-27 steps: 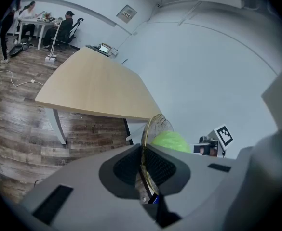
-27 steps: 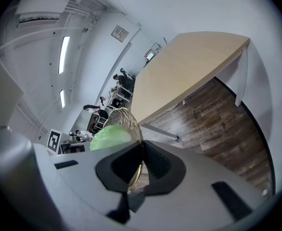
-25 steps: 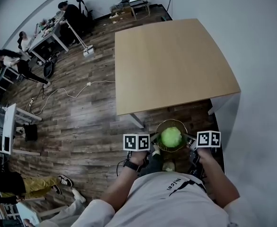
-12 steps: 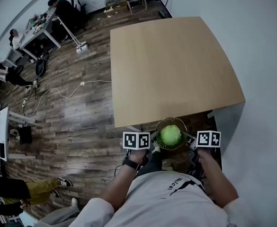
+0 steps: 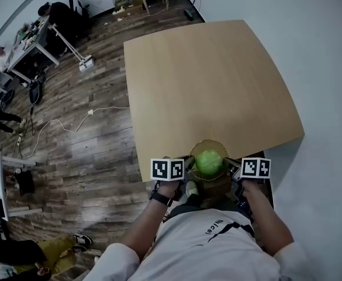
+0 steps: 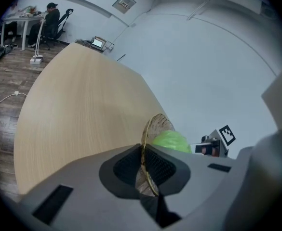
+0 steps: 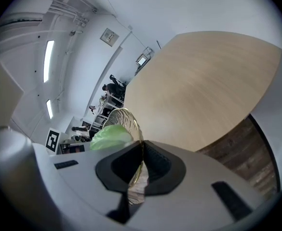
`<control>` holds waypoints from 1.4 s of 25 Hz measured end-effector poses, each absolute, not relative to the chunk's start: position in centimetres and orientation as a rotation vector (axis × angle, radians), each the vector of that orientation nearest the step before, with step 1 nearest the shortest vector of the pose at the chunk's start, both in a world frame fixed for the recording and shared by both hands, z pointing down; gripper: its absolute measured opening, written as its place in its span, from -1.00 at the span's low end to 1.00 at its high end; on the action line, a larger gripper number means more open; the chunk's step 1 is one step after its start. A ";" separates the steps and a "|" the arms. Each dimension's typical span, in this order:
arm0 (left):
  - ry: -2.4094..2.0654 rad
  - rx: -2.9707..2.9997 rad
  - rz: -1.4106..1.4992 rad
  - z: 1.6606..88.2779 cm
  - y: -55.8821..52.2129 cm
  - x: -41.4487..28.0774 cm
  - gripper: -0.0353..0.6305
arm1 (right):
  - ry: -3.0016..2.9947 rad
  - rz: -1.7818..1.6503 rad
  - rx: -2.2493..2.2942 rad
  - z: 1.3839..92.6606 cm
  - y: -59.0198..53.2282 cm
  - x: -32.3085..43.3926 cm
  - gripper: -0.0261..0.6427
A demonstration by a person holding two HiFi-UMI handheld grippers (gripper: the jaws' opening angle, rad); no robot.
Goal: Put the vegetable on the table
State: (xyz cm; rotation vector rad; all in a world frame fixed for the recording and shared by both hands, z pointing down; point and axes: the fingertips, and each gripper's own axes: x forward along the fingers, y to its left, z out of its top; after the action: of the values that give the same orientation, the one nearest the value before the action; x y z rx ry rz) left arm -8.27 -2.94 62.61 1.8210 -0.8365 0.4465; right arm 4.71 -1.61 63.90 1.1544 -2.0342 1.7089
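Note:
A green leafy vegetable (image 5: 209,161) lies in a shallow gold wire basket (image 5: 198,148) held over the near edge of the wooden table (image 5: 209,81). My left gripper (image 5: 185,170) is shut on the basket's left rim, and my right gripper (image 5: 234,168) is shut on its right rim. In the left gripper view the basket rim (image 6: 151,130) runs between the dark pads (image 6: 127,166), with the vegetable (image 6: 171,141) beyond. The right gripper view shows the basket rim (image 7: 131,124) clamped in the same way beside the vegetable (image 7: 111,135).
The light wooden tabletop stretches ahead and carries nothing else. A white wall (image 5: 323,69) runs along its right side. Wood floor (image 5: 95,151) with a white cable (image 5: 71,119) lies to the left. Desks (image 5: 24,57) and people stand far back left.
The basket with the vegetable has moved forward, from over the floor in front of the table to over the table's near edge. Both grippers stay clamped on its rim.

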 end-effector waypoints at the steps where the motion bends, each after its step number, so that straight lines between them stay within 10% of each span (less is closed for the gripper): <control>1: -0.833 1.823 0.451 62.6 -3.8 -8.3 -0.80 | -2.029 1.709 1.162 63.9 -2.4 4.6 -0.85; 35: -0.970 1.624 0.441 72.9 -24.6 -4.2 -0.81 | -1.876 1.690 0.984 73.3 -24.9 9.1 -0.85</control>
State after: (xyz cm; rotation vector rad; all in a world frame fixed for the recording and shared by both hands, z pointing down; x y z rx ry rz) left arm -4.17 -24.63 72.90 1.6237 -0.9699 0.4411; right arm 9.15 -24.86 73.30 0.9844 -1.8757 1.6900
